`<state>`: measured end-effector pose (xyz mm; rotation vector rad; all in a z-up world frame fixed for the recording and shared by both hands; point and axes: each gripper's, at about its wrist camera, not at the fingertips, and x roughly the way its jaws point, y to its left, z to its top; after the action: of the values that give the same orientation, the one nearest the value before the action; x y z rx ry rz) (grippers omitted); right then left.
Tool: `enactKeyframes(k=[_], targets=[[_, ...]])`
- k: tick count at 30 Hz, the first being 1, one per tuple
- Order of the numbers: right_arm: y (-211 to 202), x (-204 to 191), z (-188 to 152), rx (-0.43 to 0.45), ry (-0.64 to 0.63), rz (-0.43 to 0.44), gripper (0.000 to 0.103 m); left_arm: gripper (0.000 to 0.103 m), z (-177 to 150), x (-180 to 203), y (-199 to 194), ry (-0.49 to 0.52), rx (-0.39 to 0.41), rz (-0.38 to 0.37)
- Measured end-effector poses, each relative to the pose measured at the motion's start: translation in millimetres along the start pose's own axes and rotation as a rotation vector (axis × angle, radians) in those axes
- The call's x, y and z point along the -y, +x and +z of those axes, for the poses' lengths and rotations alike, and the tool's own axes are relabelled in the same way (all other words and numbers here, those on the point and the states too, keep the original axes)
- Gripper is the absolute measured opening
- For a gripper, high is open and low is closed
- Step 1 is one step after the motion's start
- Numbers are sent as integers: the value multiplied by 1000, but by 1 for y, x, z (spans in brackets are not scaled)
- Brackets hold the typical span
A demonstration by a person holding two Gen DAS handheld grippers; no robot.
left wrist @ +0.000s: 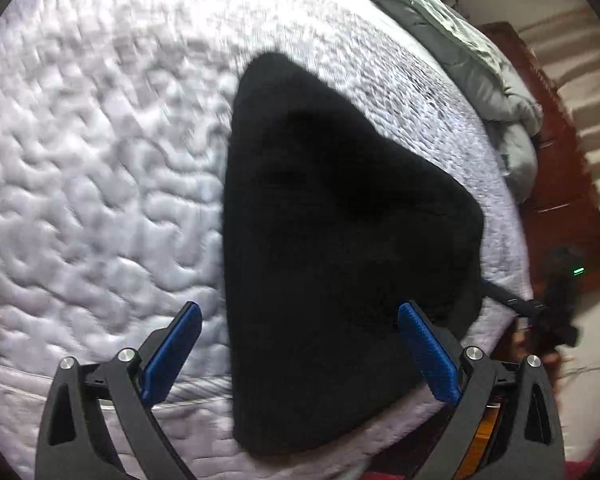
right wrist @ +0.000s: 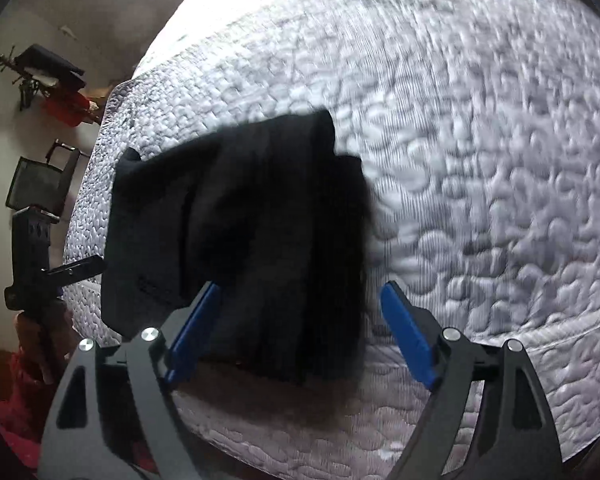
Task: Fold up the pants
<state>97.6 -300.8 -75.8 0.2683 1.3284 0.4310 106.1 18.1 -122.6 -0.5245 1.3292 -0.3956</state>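
Pants (left wrist: 340, 216), black and folded into a compact bundle, lie on a white quilted mattress (left wrist: 100, 160) near its lower edge. In the left wrist view the bundle fills the centre of the frame as a rough triangle, its narrow end toward the bottom. The left gripper (left wrist: 300, 344) stands over it with jaws wide apart and nothing pinched: the left blue pad (left wrist: 172, 354) is over bare mattress, and the right pad overlaps the bundle's right side; whether either touches cannot be told. A grey duvet (left wrist: 472, 52) is bunched at upper right, beside a brown wooden frame (left wrist: 556, 184).

In the right wrist view the pants (right wrist: 252, 216) sit left of centre, layered folds showing, their right edge blurred. The right gripper (right wrist: 300, 332) is spread wide and grips nothing; the bundle's lower edge lies in the gap, the left pad overlapping it in the picture, the right pad over mattress (right wrist: 480, 160). The left gripper (right wrist: 32, 264) appears at the far left edge of this view, beside the mattress corner.
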Motion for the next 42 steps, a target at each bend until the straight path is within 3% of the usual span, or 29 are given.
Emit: enactKeyframes(k=[3,9,13,14,16,18,22,25,29,34,36,38,42], targets=[[15,7,-3,-34,26,40,82,99,0,-1,17,-16,-50,-77],[38,14,-4,-70,67,118,81,99,5,3,30,15,-87,-64],[37,11,-4,-53,56,139,52,93,9,5,21,-4,-104,-123],[35,10,-4,-46,50,150,46,86,9,3,18,-9,-104,-136],[30,7,-6,-31,33,159,42,77,9,-6,13,-32,-104,-158],[30,7,-7,-29,32,157,42,63,10,-14,14,-50,-110,-160],[36,9,-6,-44,50,176,48,64,13,-28,34,-75,-151,-208],[42,17,-3,-65,83,214,51,65,12,-23,33,-51,-155,-198],[41,22,-2,-62,96,253,38,31,6,-12,19,-12,-107,-180],[19,16,-8,-7,72,275,31,27,2,-1,8,-21,-58,-176],[10,15,-7,14,77,297,31,27,5,3,0,-28,-34,-211],[-1,17,-1,29,68,321,30,27,12,16,-5,-10,-8,-217],[-19,12,27,71,22,289,30,27,41,34,-11,19,32,-225]])
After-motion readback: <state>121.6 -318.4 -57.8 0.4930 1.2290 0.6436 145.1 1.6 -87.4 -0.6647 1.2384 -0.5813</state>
